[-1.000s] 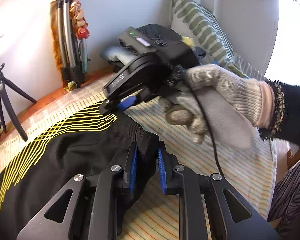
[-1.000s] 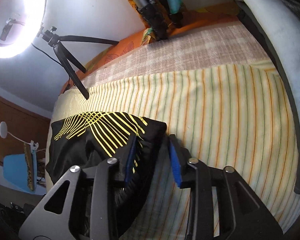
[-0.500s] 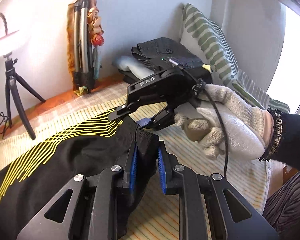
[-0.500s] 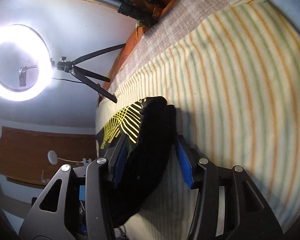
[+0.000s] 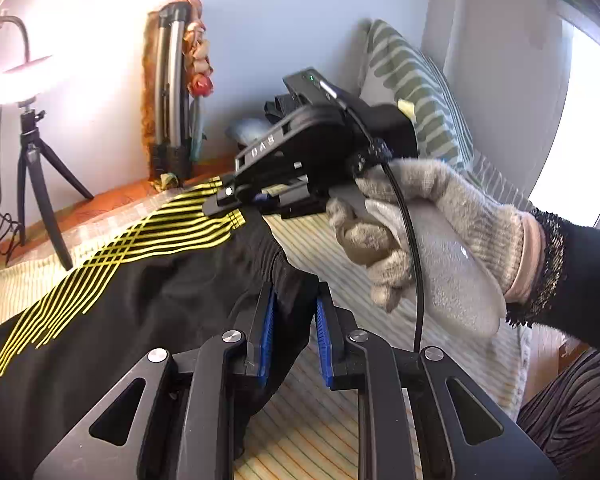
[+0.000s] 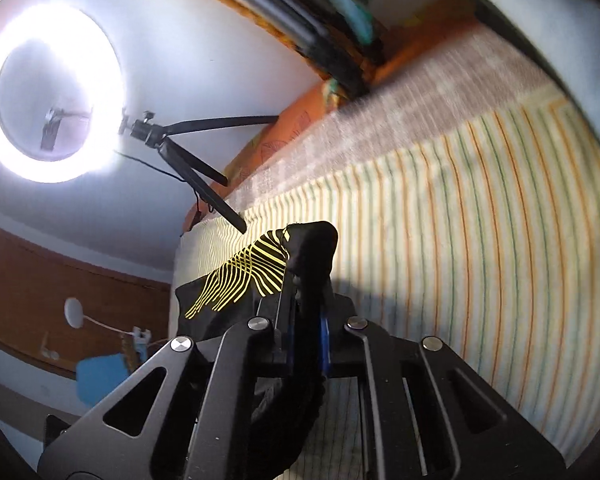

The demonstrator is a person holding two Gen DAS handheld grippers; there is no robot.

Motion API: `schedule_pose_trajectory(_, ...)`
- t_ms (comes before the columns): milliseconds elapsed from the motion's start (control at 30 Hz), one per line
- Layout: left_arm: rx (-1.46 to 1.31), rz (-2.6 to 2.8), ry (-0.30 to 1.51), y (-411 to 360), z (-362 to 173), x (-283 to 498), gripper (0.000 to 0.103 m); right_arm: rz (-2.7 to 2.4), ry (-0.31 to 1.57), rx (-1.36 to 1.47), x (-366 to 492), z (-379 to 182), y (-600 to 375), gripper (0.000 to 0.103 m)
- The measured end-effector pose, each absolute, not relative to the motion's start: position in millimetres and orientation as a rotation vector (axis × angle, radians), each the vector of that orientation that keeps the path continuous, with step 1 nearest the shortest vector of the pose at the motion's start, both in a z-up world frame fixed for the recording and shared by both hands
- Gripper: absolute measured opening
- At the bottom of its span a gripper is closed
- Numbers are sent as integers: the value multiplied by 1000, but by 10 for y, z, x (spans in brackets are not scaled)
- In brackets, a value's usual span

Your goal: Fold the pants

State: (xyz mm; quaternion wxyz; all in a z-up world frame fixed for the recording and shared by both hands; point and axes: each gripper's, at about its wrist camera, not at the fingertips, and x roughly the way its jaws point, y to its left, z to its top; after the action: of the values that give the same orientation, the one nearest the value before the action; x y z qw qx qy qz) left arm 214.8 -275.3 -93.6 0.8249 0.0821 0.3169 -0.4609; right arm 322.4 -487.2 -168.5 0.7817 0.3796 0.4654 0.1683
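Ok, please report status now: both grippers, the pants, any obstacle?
Left gripper and right gripper both shut on pants. Waist edge raised off striped bedsheet. No obstacle seen.

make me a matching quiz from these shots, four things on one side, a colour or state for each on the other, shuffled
Things:
1. pants
2. ring light
3. pillow
4. right claw

Descriptions:
a. green and white stripes
b. shut on cloth
c. black with yellow lines
d. glowing white

Pairs: 1-c, 2-d, 3-a, 4-b
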Motion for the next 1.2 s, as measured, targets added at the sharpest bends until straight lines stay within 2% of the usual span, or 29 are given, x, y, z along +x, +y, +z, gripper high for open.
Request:
schedule_pose_trajectory(267,94,-937,630,-2441,-746,2099,17,376,1007,661,3317,-1113,-4484,9)
schedule_pose_trajectory(633,-117,-783,587,-1509,-619,2075,17,438,1024,508,3476,-630,-3515,9)
schedule_pose_trajectory(1200,-313,-507,638,-183,-1011,2162,17,524,1161,280,3853,-978,-1524,9)
